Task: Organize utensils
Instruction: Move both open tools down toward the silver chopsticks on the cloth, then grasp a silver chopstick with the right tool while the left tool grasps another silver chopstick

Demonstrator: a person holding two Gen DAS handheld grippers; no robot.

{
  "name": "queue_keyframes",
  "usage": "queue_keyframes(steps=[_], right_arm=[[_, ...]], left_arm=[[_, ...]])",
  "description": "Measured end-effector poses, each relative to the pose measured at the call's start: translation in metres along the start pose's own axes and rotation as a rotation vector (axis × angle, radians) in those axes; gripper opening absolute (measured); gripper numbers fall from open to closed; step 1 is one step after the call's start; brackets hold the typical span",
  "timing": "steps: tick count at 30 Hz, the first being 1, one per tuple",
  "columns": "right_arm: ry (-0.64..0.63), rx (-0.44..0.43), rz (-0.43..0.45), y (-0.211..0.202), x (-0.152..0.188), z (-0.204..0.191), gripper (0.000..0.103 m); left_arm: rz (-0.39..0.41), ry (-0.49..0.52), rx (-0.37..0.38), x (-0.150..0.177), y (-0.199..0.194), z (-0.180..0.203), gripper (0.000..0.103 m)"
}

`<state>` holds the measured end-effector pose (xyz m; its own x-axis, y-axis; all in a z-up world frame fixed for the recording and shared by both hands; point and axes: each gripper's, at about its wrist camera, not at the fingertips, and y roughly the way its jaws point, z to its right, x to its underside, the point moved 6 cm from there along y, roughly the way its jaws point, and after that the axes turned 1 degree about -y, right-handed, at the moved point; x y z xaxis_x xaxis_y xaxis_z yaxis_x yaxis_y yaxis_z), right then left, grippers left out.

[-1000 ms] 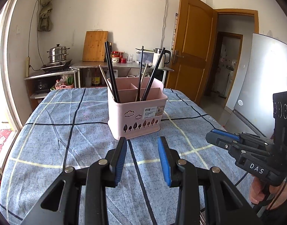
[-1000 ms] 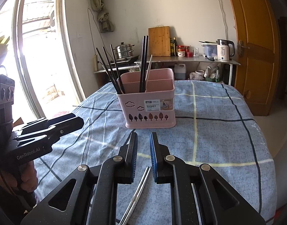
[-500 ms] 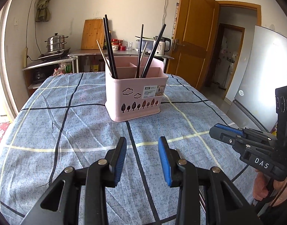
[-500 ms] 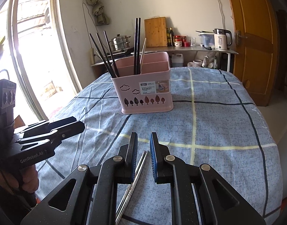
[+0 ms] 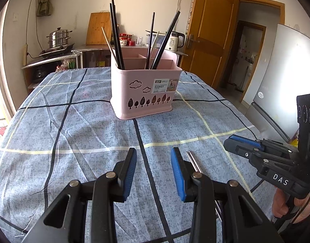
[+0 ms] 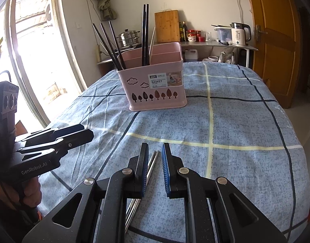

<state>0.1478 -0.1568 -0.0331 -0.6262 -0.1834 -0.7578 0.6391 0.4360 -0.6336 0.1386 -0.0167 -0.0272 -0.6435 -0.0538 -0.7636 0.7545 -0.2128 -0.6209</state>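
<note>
A pair of metal chopsticks (image 6: pixel 151 162) was seen lying on the checked tablecloth (image 6: pixel 235 121), under the narrow gap of the right gripper (image 6: pixel 155 151), whose pads were not pressing on it. The left gripper (image 5: pixel 153 158) was held released and empty just beside. Probably both were lowered for picking the pair up, because the pink utensil basket (image 6: pixel 155 85) stood further away with black chopsticks (image 6: pixel 145 34) already sorted inside.

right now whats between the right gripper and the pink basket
Only bare blue checked tablecloth separates the right gripper from the pink basket, seen in the right wrist view; the metal chopsticks lie under its jaws.
</note>
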Motion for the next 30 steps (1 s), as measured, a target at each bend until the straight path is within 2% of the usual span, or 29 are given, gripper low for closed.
queue_keyframes(steps=[19, 26, 30], right_arm=[[-0.016, -0.004, -0.184, 0.042, 0.039, -0.014, 0.014], [0.010, 0.008, -0.207, 0.043, 0.041, -0.006, 0.014], [-0.029, 0.041, -0.211, 0.044, 0.040, -0.011, 0.014]], left_arm=[[-0.030, -0.023, 0.012, 0.005, 0.008, 0.001, 0.037], [-0.038, -0.032, 0.019, 0.008, 0.009, 0.000, 0.037], [-0.054, -0.038, 0.026, 0.010, 0.013, 0.002, 0.037]])
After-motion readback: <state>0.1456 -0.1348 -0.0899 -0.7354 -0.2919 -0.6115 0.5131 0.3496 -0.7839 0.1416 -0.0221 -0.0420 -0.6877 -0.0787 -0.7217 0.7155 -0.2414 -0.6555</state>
